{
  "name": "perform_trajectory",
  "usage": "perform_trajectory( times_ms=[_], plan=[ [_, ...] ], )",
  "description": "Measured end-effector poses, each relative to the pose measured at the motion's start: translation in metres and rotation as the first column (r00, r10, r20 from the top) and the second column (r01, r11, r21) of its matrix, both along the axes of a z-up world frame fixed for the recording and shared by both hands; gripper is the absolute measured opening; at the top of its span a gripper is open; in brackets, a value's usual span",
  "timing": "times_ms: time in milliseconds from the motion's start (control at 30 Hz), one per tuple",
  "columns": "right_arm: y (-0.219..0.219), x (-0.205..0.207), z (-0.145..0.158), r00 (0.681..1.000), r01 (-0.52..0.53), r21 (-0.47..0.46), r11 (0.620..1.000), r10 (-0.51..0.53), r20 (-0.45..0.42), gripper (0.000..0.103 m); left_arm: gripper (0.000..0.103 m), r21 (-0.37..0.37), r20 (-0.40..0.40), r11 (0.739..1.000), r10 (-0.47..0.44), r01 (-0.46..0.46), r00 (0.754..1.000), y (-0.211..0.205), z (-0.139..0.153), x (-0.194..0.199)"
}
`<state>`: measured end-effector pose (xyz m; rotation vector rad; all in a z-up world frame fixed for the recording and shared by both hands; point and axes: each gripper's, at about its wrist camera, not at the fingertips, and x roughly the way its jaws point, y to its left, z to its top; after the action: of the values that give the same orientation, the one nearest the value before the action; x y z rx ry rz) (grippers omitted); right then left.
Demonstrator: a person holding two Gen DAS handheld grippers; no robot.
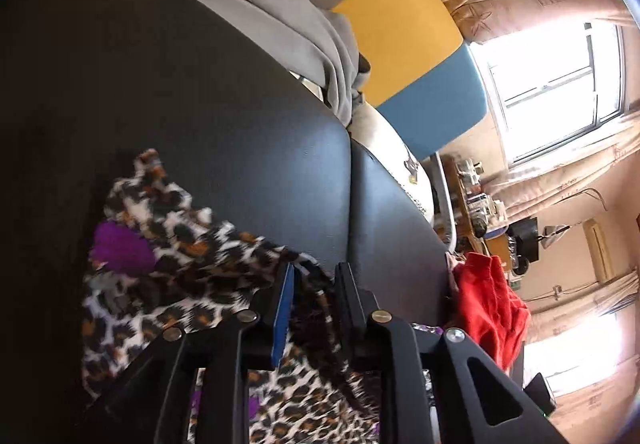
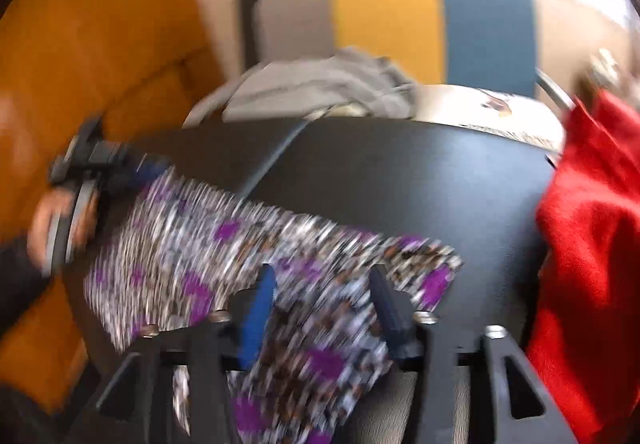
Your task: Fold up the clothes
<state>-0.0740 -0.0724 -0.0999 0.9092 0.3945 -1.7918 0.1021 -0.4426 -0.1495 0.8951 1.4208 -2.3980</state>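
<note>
Right wrist view, blurred leopard-print garment (image 2: pixel 280 264), matte black table (image 2: pixel 400 172), red fleece (image 2: pixel 592 244).

1. Tabletop (image 1: pixel 224 92): dark, matt, faintly grained finish; I see a soft sheen near its right edge.
2. Leopard-print garment (image 1: pixel 168 244): thin soft cloth, matt, with purple patches.
3. Red garment (image 1: pixel 488 304) at the table's right edge: thicker, fuzzy cloth.
4. Grey clothing (image 1: pixel 288 20) past the far edge: soft, fleecy, matt fabric.
5. Left gripper (image 1: pixel 314 276): matt black plastic, shiny metal screw heads, smooth blue pad.
6. Right gripper (image 2: pixel 322 280): the same, though blurred.
</note>
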Motion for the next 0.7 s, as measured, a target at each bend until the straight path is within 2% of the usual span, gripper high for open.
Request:
perform_trajectory(
  times_ms=[133,233,267,300,333,367,433,467,533,600,667,700],
  plan=[
    [0.015,0.006,-0.013,0.997,0.066,0.032,0.997,-0.067,0.034,0.056,0.022,-0.026,0.000,1.000,0.013,-0.013,1.000,0.008,-0.003,0.014],
    [0.019,-0.010,-0.031,0.979,0.148,0.051,0.988,-0.154,0.137,0.056,0.022,-0.061,0.011,0.998,-0.001,0.001,1.000,0.019,-0.006,0.023],
    [0.020,-0.014,-0.034,0.973,0.157,0.032,0.987,-0.160,0.169,0.047,0.022,-0.082,0.022,0.996,-0.018,0.020,1.000,0.024,-0.007,0.026],
    [0.018,-0.016,-0.035,0.969,0.162,0.018,0.987,-0.162,0.186,0.023,0.022,-0.100,0.033,0.994,-0.036,0.039,0.999,0.030,-0.008,0.028],
    [0.016,-0.017,-0.035,0.968,0.164,0.009,0.986,-0.163,0.191,0.011,0.023,-0.102,0.046,0.993,-0.057,0.061,0.997,0.034,-0.013,0.028],
    [0.014,-0.017,-0.035,0.967,0.167,0.000,0.986,-0.163,0.196,0.006,0.023,-0.104,0.059,0.991,-0.077,0.083,0.995,0.039,-0.017,0.028],
    [0.010,-0.021,-0.033,0.958,0.166,-0.029,0.986,-0.154,0.241,0.006,0.023,-0.122,0.090,0.985,-0.113,0.124,0.989,0.048,-0.025,0.027],
    [0.010,-0.027,-0.032,0.943,0.184,-0.067,0.981,-0.157,0.294,0.006,0.023,-0.135,0.105,0.981,-0.129,0.143,0.986,0.053,-0.029,0.026],
    [0.014,-0.045,-0.029,0.882,0.263,-0.174,0.949,-0.163,0.443,0.006,0.023,-0.150,0.101,0.974,-0.158,0.172,0.982,0.059,-0.029,0.025],
    [0.022,-0.072,-0.035,0.763,0.412,-0.286,0.865,-0.157,0.627,0.006,0.024,-0.147,0.085,0.967,-0.197,0.208,0.977,0.063,-0.026,0.023],
    [0.025,-0.091,-0.046,0.678,0.520,-0.316,0.794,-0.158,0.718,0.006,0.026,-0.136,0.065,0.958,-0.244,0.251,0.968,0.064,-0.020,0.015],
    [0.024,-0.098,-0.050,0.656,0.554,-0.308,0.773,-0.178,0.734,0.010,0.027,-0.141,0.063,0.954,-0.259,0.266,0.964,0.064,-0.017,0.011]
  ],
)
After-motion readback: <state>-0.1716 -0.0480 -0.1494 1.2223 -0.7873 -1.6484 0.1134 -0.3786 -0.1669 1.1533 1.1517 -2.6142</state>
